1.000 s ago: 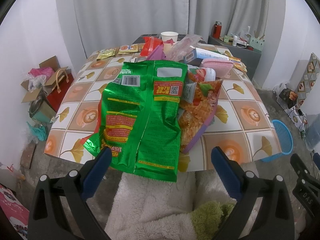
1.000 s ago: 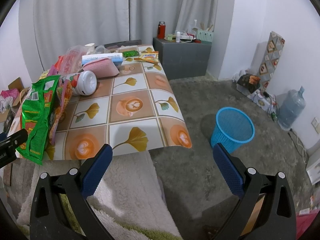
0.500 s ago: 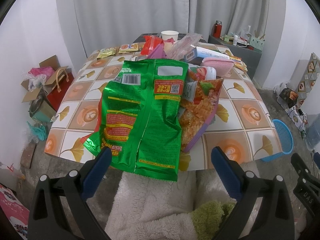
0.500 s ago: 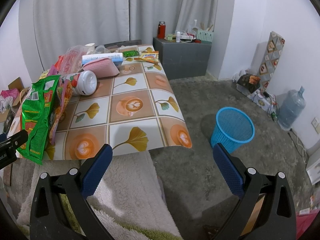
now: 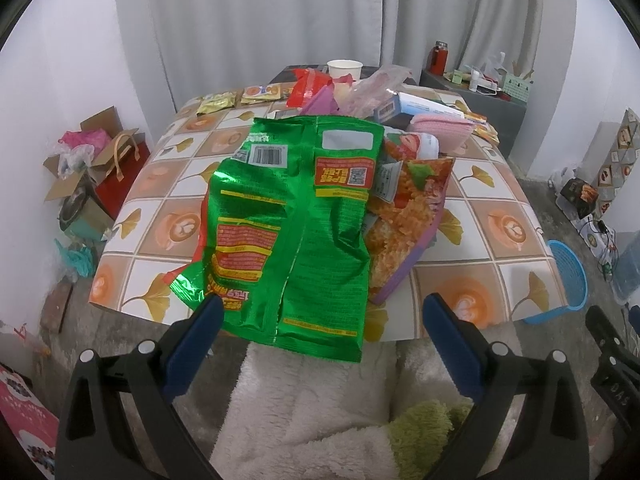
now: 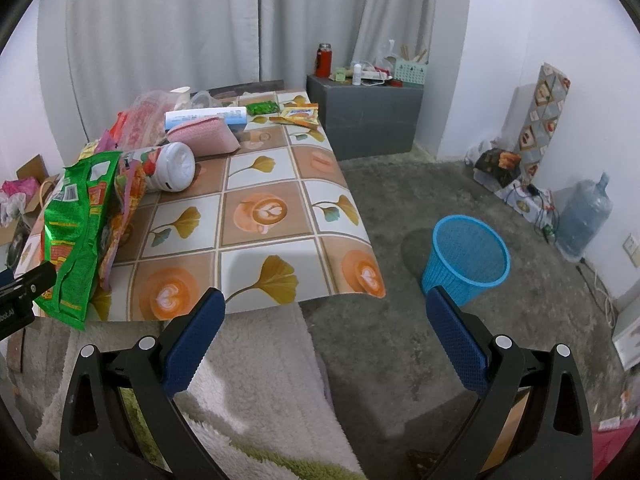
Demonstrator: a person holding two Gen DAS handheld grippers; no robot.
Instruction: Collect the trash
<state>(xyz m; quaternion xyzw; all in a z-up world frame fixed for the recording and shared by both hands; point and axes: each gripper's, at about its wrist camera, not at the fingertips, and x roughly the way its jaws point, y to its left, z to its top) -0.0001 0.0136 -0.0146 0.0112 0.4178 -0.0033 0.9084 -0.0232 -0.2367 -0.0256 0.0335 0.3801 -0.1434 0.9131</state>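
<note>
The left gripper [image 5: 320,320] has its blue-padded fingers [image 5: 192,344] spread wide with nothing between them. The green bag [image 5: 292,232] lies just ahead of them, its bottom hem hanging over the near edge of the table [image 5: 500,248] and sitting in the gap between the two pads; the left pad overlaps the bag's lower left corner in the view, though whether it touches the foil cannot be told from this angle. Under the bag's right side lies an orange bag [image 5: 404,220], and behind both is a heap of more wrappers, a pink pouch [image 5: 440,130], a long box [image 5: 416,106] and a paper cup [image 5: 344,68] toward the far edge. Small yellow packets [image 5: 240,96] lie along the far left of the table. The right gripper [image 6: 324,316] is likewise spread wide and empty, held off the table's near right corner, above a fluffy white rug [image 6: 256,380] and the grey floor. From this side the green bag [image 6: 76,232] is far off to the left of the fingers, well apart from them, with a white jar [image 6: 172,168] lying on its side behind it. A blue bin [image 6: 468,260] stands on the floor to the right of the table, just beyond the right finger.
</note>
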